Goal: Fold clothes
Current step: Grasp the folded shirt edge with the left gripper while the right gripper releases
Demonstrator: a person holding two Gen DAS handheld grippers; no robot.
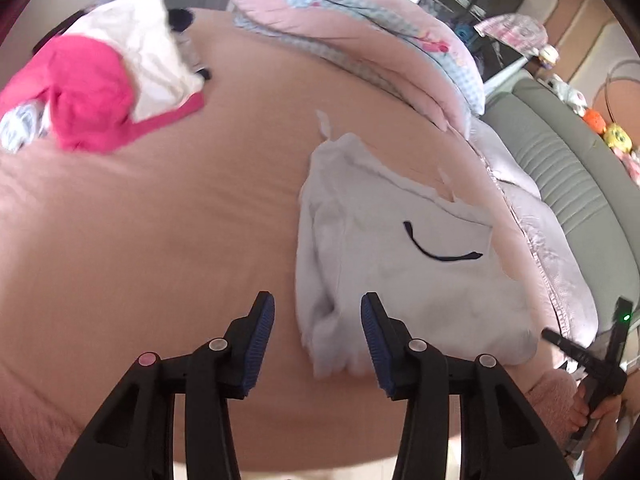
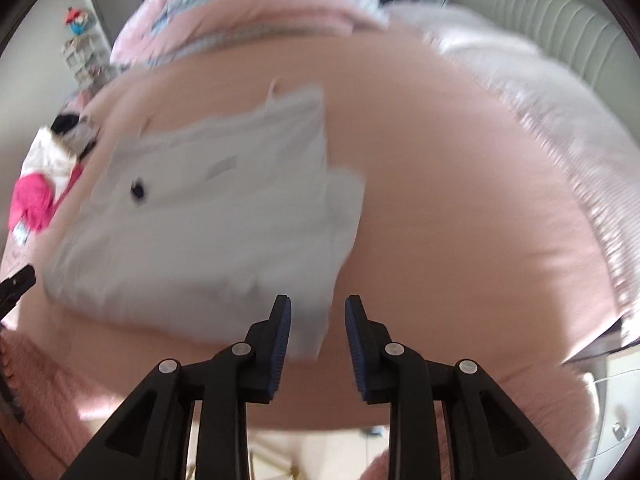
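A white garment (image 1: 400, 256) with a thin black curved mark lies folded on the pink bed (image 1: 160, 220), right of centre in the left wrist view. It also shows in the right wrist view (image 2: 200, 208), left of centre and blurred. My left gripper (image 1: 318, 340) is open and empty above the garment's near left corner. My right gripper (image 2: 318, 340) is open and empty above the garment's near right corner. The right gripper also shows in the left wrist view (image 1: 592, 364) at the lower right, held by a hand.
A pile of pink and white clothes (image 1: 96, 88) lies at the far left of the bed. A rolled pink and blue quilt (image 1: 360, 40) lies along the back. A pale pillow (image 1: 540, 248) and a grey-green headboard (image 1: 572, 184) are on the right.
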